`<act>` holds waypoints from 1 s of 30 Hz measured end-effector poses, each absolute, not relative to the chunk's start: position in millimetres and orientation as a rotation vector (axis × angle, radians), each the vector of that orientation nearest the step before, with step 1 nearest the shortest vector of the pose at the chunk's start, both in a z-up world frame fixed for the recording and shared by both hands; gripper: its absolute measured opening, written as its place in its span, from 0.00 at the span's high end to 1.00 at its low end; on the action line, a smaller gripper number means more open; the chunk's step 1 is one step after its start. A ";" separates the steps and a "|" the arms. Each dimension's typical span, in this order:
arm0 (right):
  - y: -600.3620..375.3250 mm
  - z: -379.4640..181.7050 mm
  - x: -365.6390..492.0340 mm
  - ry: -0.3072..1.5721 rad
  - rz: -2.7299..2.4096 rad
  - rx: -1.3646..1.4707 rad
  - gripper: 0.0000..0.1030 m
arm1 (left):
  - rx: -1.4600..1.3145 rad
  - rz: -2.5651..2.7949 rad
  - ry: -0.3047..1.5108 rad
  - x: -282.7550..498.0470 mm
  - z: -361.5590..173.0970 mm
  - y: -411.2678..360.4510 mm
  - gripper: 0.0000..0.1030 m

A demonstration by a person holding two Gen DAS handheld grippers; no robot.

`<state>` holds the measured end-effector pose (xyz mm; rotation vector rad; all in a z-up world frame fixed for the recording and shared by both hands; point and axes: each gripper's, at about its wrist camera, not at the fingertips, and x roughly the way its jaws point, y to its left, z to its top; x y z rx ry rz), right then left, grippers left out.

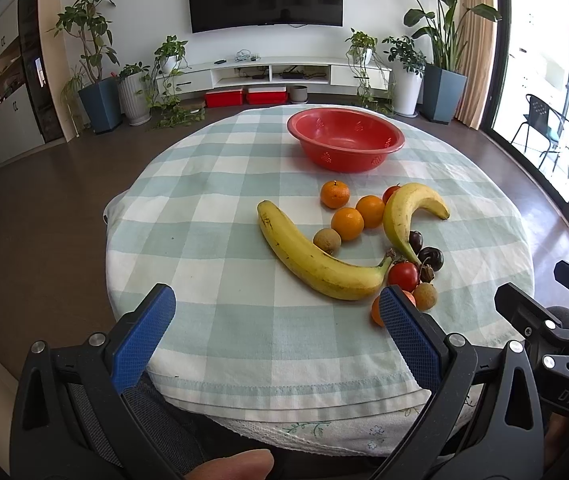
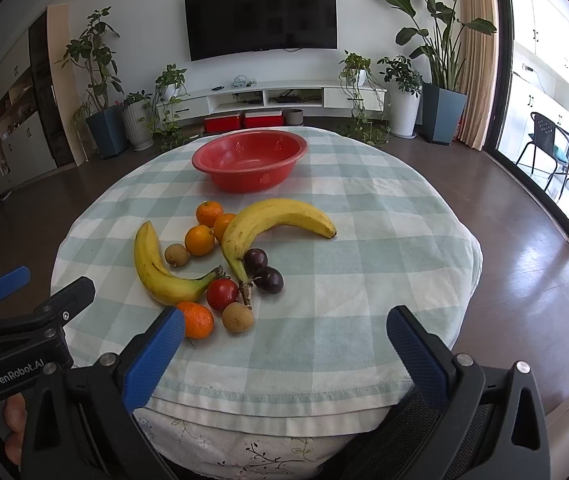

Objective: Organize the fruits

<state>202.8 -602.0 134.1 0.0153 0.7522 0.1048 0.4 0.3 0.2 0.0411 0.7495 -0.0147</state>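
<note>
A dark television (image 2: 262, 18) is hanging far above a white media console (image 2: 272, 98), potted plants (image 1: 98, 76) flanking it.

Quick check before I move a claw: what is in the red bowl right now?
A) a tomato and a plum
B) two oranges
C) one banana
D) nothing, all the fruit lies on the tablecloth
D: the red bowl shows only its bare inside in both views, while both bananas and the small fruit lie on the checked tablecloth nearer the claws.
</note>
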 end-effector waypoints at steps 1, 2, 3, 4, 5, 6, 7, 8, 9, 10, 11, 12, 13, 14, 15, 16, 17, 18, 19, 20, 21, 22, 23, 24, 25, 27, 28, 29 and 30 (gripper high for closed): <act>-602.1 134.1 202.8 0.752 0.105 0.015 0.00 | 0.040 -0.016 0.750 0.4 0.2 0.3 0.00; -602.2 134.1 202.9 0.753 0.104 0.015 0.00 | 0.040 -0.015 0.749 0.4 0.2 0.3 0.00; -602.0 134.2 202.7 0.752 0.104 0.015 0.00 | 0.040 -0.015 0.749 0.4 0.2 0.3 0.00; -602.1 134.2 202.6 0.752 0.104 0.015 0.00 | 0.040 -0.015 0.749 0.4 0.2 0.4 0.00; -602.1 134.1 202.7 0.751 0.105 0.015 0.00 | 0.041 -0.015 0.749 0.5 0.1 0.4 0.00; -601.9 134.1 202.5 0.752 0.104 0.014 0.00 | 0.039 -0.015 0.750 0.4 0.1 0.4 0.00; -601.9 133.9 202.7 0.752 0.104 0.014 0.00 | 0.039 -0.015 0.750 0.6 0.0 0.5 0.00; -601.8 134.0 202.7 0.754 0.104 0.014 0.00 | 0.039 -0.016 0.750 0.5 0.2 0.4 0.00; -601.7 134.3 202.5 0.753 0.104 0.014 0.00 | 0.039 -0.015 0.750 0.4 0.2 0.4 0.00; -601.9 134.4 202.5 0.752 0.104 0.014 0.00 | 0.039 -0.015 0.750 0.4 0.2 0.5 0.00; -601.7 134.3 202.6 0.751 0.104 0.013 0.00 | 0.039 -0.015 0.749 0.5 0.2 0.5 0.00; -601.6 134.2 202.7 0.752 0.104 0.013 0.00 | 0.038 -0.015 0.750 0.5 0.2 0.5 0.00; -601.6 134.1 202.7 0.752 0.104 0.013 0.00 | 0.038 -0.015 0.750 0.5 0.1 0.5 0.00; -601.6 134.1 202.8 0.752 0.104 0.013 0.00 | 0.039 -0.015 0.750 0.6 0.1 0.5 0.00; -601.6 134.2 202.8 0.752 0.104 0.013 0.00 | 0.038 -0.015 0.750 0.5 0.2 0.6 0.00; -601.5 134.3 202.8 0.752 0.104 0.013 0.00 | 0.038 -0.015 0.750 0.5 0.2 0.6 0.00; -601.4 134.2 202.9 0.752 0.104 0.014 0.00 | 0.038 -0.015 0.749 0.6 0.3 0.6 0.00; -601.0 134.2 202.8 0.752 0.104 0.013 0.00 | 0.038 -0.016 0.750 0.5 0.1 0.5 0.00; -600.9 134.2 202.8 0.752 0.104 0.013 0.00 | 0.039 -0.016 0.750 0.7 0.1 0.6 0.00; -600.7 134.1 202.9 0.753 0.104 0.012 0.00 | 0.038 -0.015 0.751 0.6 0.1 0.7 0.00; -600.5 134.2 202.8 0.753 0.104 0.012 0.00 | 0.037 -0.016 0.751 0.6 0.2 0.6 0.00; -600.4 134.1 202.9 0.753 0.105 0.012 0.00 | 0.037 -0.015 0.751 0.6 0.2 0.6 0.00; -600.3 134.2 202.9 0.754 0.104 0.011 0.00 | 0.038 -0.015 0.751 0.6 0.2 0.6 0.00; -600.1 134.4 202.9 0.753 0.104 0.011 0.00 | 0.037 -0.015 0.751 0.6 0.2 0.6 0.00; -600.0 134.3 202.8 0.752 0.104 0.011 0.00 | 0.037 -0.015 0.751 0.6 0.1 0.6 0.00; -599.7 134.2 202.9 0.752 0.104 0.011 0.00 | 0.037 -0.016 0.751 0.6 0.2 0.7 0.00; -599.8 134.1 203.0 0.752 0.104 0.011 0.00 | 0.037 -0.016 0.751 0.6 0.1 0.6 0.00; -599.6 134.1 202.9 0.753 0.104 0.011 0.00 | 0.037 -0.015 0.751 0.7 0.1 0.6 0.00; -599.5 134.2 202.9 0.754 0.104 0.011 0.00 | 0.037 -0.015 0.752 0.6 0.1 0.7 0.00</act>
